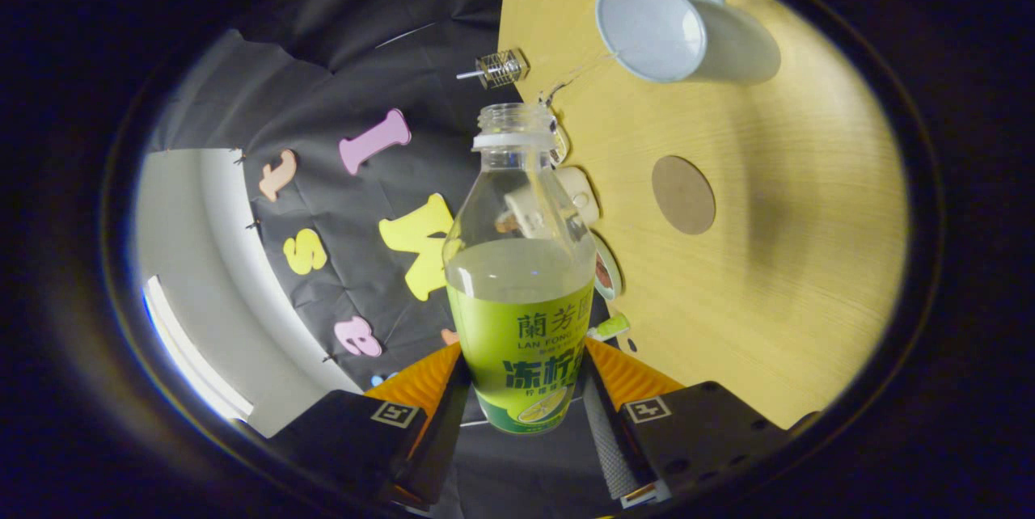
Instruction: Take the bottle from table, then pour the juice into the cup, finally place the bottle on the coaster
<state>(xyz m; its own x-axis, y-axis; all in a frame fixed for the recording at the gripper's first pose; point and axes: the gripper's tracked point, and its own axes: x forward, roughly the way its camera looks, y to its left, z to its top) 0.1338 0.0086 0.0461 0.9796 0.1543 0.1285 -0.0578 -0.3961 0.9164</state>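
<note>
Bottle point(521, 276) pinched between both fingers of the gripper point(524, 390), cap off, lifted off the wooden table point(808, 276); juice fills roughly the lower half. Long axis runs along the fingers, mouth toward 12 o'clock. Cup point(659, 30) lies beyond the mouth at about 1 o'clock, well apart. Coaster point(683, 194) sits nearer, at 2 o'clock. Judgement: pour needs travel toward 1 o'clock first.

The camera rides on the claw point(521, 390), very close to the bottle point(521, 276), tipped sideways, looking past it across the counter point(808, 260).
</note>
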